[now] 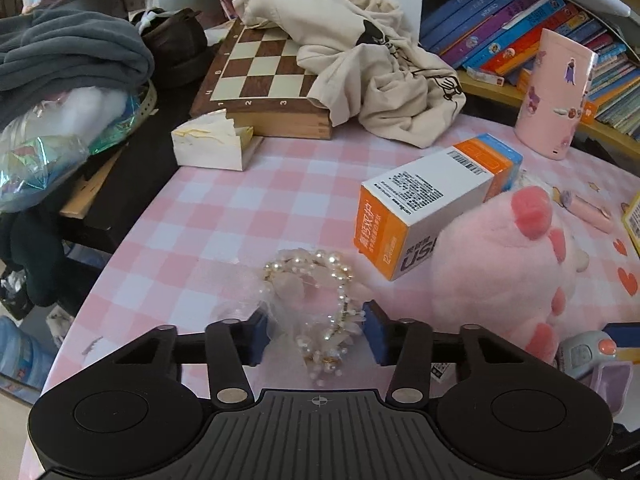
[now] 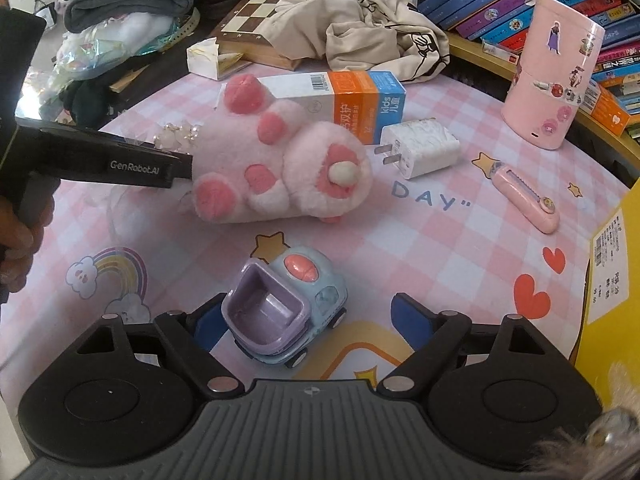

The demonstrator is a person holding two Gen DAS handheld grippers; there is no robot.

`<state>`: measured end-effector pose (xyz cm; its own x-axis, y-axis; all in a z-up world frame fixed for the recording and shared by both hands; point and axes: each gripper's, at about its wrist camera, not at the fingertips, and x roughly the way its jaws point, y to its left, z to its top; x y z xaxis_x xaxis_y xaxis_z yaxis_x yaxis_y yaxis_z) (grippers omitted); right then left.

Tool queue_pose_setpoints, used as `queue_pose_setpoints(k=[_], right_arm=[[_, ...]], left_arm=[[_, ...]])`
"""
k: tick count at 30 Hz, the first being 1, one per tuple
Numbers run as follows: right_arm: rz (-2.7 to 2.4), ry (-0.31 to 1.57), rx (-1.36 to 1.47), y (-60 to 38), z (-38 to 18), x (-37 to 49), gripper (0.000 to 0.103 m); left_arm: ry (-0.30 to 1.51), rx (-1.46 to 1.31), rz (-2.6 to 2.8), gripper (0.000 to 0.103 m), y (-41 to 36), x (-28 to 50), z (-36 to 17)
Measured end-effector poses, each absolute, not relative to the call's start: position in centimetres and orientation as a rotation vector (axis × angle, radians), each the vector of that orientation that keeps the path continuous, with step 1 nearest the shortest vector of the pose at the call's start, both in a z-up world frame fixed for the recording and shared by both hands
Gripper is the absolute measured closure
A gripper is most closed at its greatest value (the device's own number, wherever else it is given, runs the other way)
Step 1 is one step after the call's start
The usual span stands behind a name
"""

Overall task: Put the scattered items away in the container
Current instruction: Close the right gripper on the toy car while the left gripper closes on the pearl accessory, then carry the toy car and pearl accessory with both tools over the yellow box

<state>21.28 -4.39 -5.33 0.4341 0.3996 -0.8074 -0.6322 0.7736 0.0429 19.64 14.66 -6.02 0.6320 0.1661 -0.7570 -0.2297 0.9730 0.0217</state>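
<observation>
Worktop point(image 2: 460, 240) in pink check cloth strewn with items; yellow container edge point(image 2: 608, 280) seen only in right wrist view. Pink plush toy point(image 2: 280, 168) lain mid-cloth, near toothpaste box point(image 1: 432, 204). Toy car point(image 2: 284, 312) framed between wide-parted jaws of right gripper point(image 2: 304, 320), not yet pinched. Pearl bracelet point(image 1: 320, 300), shown whole only in left wrist view, clamped by narrowed jaws of left gripper point(image 1: 316, 332). Step judged: pickup. Next: bracelet to be lifted, carried to container.
</observation>
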Motion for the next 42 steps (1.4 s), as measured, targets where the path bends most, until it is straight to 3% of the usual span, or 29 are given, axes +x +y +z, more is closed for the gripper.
queue_pose_setpoints(k=[5,42], right_arm=[[0.686,0.902,-0.306,-4.1,-5.1,20.8,0.044],[0.587,0.866,-0.254,-8.3,-2.1,12.9,0.044]], left_arm=[[0.863,-0.097,0.230,0.066,14.8,18.9,-5.7],[0.766,-0.159,0.063,0.066,9.4,7.7,-0.7]])
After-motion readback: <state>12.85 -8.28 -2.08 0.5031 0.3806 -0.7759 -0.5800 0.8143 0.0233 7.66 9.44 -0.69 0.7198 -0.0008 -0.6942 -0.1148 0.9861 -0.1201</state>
